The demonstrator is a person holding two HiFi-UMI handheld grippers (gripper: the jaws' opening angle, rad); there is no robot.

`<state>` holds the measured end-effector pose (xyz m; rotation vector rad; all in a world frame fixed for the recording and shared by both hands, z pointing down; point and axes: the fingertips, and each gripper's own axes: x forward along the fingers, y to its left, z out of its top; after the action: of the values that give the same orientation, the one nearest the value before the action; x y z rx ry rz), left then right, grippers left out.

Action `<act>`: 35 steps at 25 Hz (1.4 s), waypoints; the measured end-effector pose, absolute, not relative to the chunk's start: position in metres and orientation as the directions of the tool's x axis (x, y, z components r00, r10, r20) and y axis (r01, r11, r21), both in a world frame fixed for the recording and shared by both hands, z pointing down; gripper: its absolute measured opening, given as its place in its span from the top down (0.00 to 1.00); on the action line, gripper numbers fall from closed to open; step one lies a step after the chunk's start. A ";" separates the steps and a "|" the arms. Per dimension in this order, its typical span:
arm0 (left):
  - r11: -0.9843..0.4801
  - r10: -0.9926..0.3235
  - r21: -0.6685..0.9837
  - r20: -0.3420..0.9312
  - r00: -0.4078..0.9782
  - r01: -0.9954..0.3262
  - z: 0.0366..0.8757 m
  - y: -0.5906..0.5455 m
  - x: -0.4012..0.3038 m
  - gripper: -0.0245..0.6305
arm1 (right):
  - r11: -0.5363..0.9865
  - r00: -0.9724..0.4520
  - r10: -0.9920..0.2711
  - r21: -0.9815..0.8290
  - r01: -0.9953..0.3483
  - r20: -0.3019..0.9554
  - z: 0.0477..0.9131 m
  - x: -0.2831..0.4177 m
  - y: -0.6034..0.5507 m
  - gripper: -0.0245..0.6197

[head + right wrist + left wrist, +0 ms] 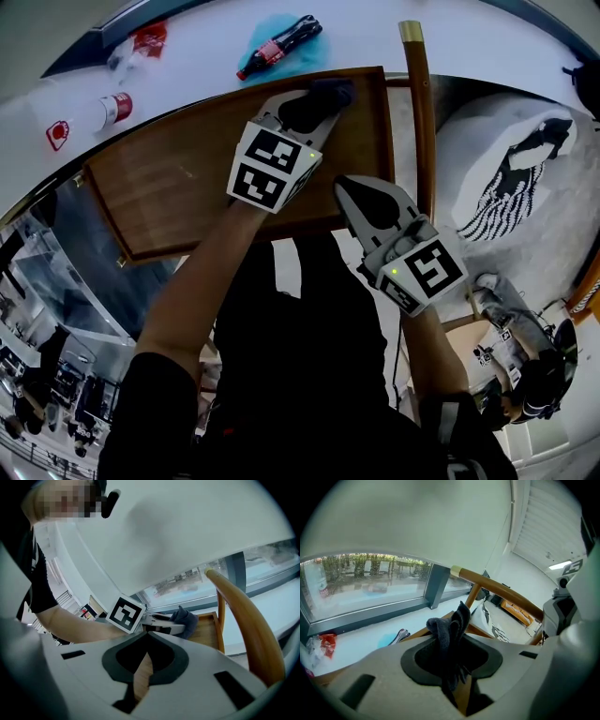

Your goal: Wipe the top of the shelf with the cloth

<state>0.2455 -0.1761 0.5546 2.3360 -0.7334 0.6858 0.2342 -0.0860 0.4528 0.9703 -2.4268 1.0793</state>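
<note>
- The left gripper point(307, 112) has its jaws pinched on a dark cloth point(449, 629). The cloth bunches up between the pads, sticks out past the tips and hangs down behind them.
- In the head view the cloth lies at the tips of those jaws, on the far right corner of the wooden shelf top point(178, 187).
- The right gripper point(349, 190) has its jaws pressed together with nothing held; only a thin slit between the pads shows the wood below.
- Its tips hang over the near edge of the shelf top and point toward the left gripper, with the cloth beyond and slightly right.
- A curved wooden rail point(243, 616) rises to the right of the right jaws.
- A cola bottle point(279, 43) lies on the white sill beyond the left jaws.
</note>
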 end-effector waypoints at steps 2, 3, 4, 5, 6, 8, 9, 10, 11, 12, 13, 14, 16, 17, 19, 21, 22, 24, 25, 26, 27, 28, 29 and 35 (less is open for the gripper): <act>-0.676 -0.329 0.378 0.613 0.718 -0.633 0.554 -0.175 0.249 0.77 | 0.484 -0.721 -0.451 -0.535 -0.693 0.526 0.451 0.235 -0.083 0.95; -0.675 -0.330 0.380 0.611 0.720 -0.632 0.553 -0.175 0.250 0.77 | 0.482 -0.720 -0.450 -0.535 -0.694 0.529 0.451 0.236 -0.082 0.95; -0.674 -0.332 0.382 0.608 0.721 -0.632 0.551 -0.174 0.250 0.77 | 0.480 -0.718 -0.450 -0.534 -0.696 0.532 0.451 0.237 -0.081 0.95; -0.673 -0.337 0.382 0.604 0.722 -0.633 0.549 -0.174 0.248 0.77 | 0.479 -0.716 -0.450 -0.533 -0.698 0.534 0.451 0.237 -0.080 0.95; -0.672 -0.343 0.380 0.601 0.722 -0.636 0.546 -0.174 0.245 0.77 | 0.481 -0.715 -0.451 -0.530 -0.699 0.534 0.450 0.236 -0.080 0.95; -0.666 -0.362 0.374 0.595 0.718 -0.646 0.539 -0.173 0.233 0.77 | 0.490 -0.715 -0.461 -0.521 -0.699 0.526 0.448 0.232 -0.081 0.95; -0.659 -0.375 0.372 0.592 0.714 -0.654 0.536 -0.172 0.226 0.77 | 0.496 -0.717 -0.465 -0.518 -0.697 0.520 0.447 0.229 -0.081 0.95; -0.650 -0.390 0.369 0.588 0.708 -0.664 0.531 -0.171 0.216 0.77 | 0.501 -0.719 -0.466 -0.516 -0.695 0.515 0.445 0.225 -0.081 0.95; -0.640 -0.407 0.366 0.585 0.701 -0.676 0.527 -0.169 0.205 0.77 | 0.507 -0.722 -0.466 -0.515 -0.692 0.512 0.444 0.221 -0.081 0.95; -0.628 -0.425 0.361 0.583 0.693 -0.689 0.522 -0.167 0.192 0.77 | 0.512 -0.726 -0.463 -0.514 -0.688 0.509 0.442 0.215 -0.081 0.95; -0.616 -0.443 0.355 0.582 0.682 -0.703 0.518 -0.164 0.178 0.77 | 0.519 -0.729 -0.460 -0.514 -0.684 0.506 0.440 0.208 -0.080 0.95; -0.604 -0.459 0.348 0.583 0.670 -0.717 0.515 -0.160 0.162 0.77 | 0.526 -0.733 -0.456 -0.512 -0.679 0.504 0.438 0.200 -0.079 0.95; -0.577 -0.490 0.329 0.593 0.639 -0.747 0.512 -0.149 0.125 0.77 | 0.544 -0.743 -0.444 -0.508 -0.668 0.501 0.436 0.181 -0.075 0.95; -0.561 -0.504 0.319 0.600 0.621 -0.764 0.511 -0.142 0.105 0.77 | 0.553 -0.748 -0.438 -0.506 -0.662 0.499 0.434 0.171 -0.072 0.95; -0.519 -0.536 0.299 0.615 0.578 -0.801 0.510 -0.128 0.061 0.77 | 0.571 -0.759 -0.423 -0.505 -0.647 0.494 0.432 0.147 -0.065 0.95; -0.469 -0.568 0.283 0.629 0.531 -0.837 0.509 -0.114 0.016 0.77 | 0.588 -0.772 -0.404 -0.507 -0.630 0.490 0.432 0.123 -0.057 0.96; -0.442 -0.583 0.275 0.636 0.507 -0.854 0.509 -0.107 -0.005 0.77 | 0.597 -0.780 -0.391 -0.510 -0.619 0.488 0.432 0.110 -0.053 0.96; -0.392 -0.608 0.260 0.647 0.461 -0.882 0.509 -0.094 -0.045 0.77 | 0.616 -0.796 -0.363 -0.516 -0.595 0.484 0.432 0.086 -0.045 0.96; -0.372 -0.617 0.252 0.651 0.441 -0.893 0.509 -0.087 -0.062 0.77 | 0.624 -0.802 -0.350 -0.519 -0.584 0.484 0.432 0.074 -0.041 0.96; -0.353 -0.626 0.244 0.656 0.422 -0.903 0.510 -0.081 -0.079 0.77 | 0.630 -0.807 -0.338 -0.521 -0.576 0.484 0.432 0.063 -0.036 0.96; -0.334 -0.634 0.237 0.660 0.403 -0.912 0.510 -0.074 -0.096 0.77 | 0.634 -0.811 -0.327 -0.524 -0.569 0.484 0.431 0.053 -0.031 0.96; -0.314 -0.641 0.231 0.664 0.385 -0.921 0.510 -0.067 -0.111 0.77 | 0.639 -0.814 -0.318 -0.525 -0.562 0.485 0.431 0.042 -0.027 0.96; -0.294 -0.648 0.225 0.668 0.366 -0.929 0.511 -0.061 -0.126 0.77 | 0.643 -0.817 -0.310 -0.526 -0.557 0.486 0.430 0.033 -0.022 0.96; -0.208 -0.658 0.187 0.699 0.279 -0.960 0.520 -0.030 -0.198 0.77 | 0.658 -0.826 -0.261 -0.535 -0.531 0.499 0.430 -0.010 0.000 0.96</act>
<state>-0.1981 -0.0295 0.5201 1.9494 -1.4499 0.6465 -0.0098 0.0002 0.4296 0.6247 -2.4962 0.9786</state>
